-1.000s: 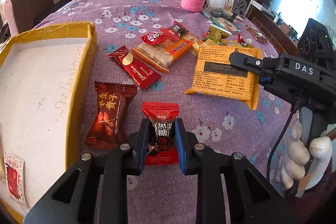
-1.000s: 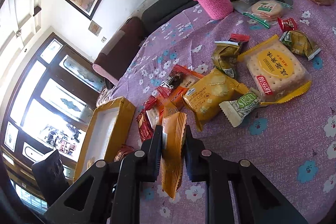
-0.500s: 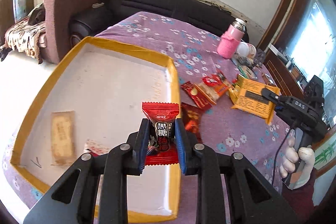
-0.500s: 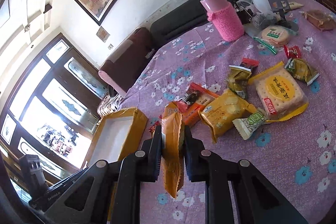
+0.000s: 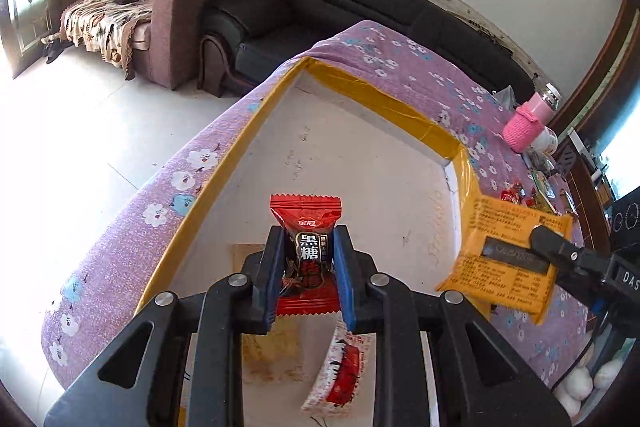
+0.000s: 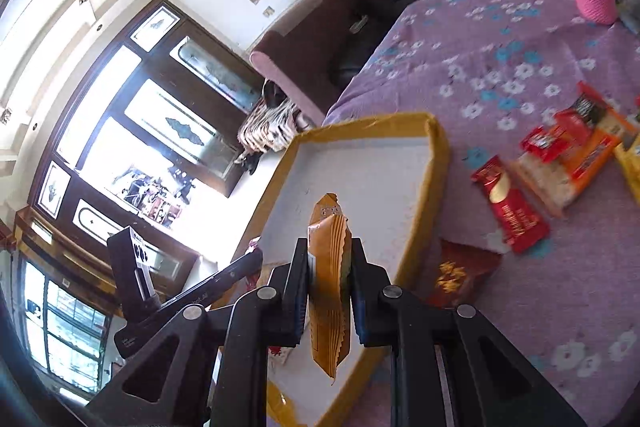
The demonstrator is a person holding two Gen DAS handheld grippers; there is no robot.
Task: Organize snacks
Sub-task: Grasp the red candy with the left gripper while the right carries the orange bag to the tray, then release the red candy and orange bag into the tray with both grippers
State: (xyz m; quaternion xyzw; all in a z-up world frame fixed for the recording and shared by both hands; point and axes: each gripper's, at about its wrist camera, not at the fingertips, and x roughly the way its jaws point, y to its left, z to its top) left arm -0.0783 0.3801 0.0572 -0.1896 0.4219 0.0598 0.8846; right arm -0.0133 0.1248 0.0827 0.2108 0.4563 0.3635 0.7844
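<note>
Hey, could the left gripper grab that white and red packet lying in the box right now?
Probably not: the left gripper is already shut on the red candy; it must release that first. The white and red packet lies uncovered just below.

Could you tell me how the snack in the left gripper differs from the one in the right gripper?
The red candy in the left gripper is small, with black label text; the orange pack in the right gripper is larger, flat and orange-yellow. The candy faces its camera front-on; the pack shows edge-on to its own. Both are clamped, held above the box.
</note>
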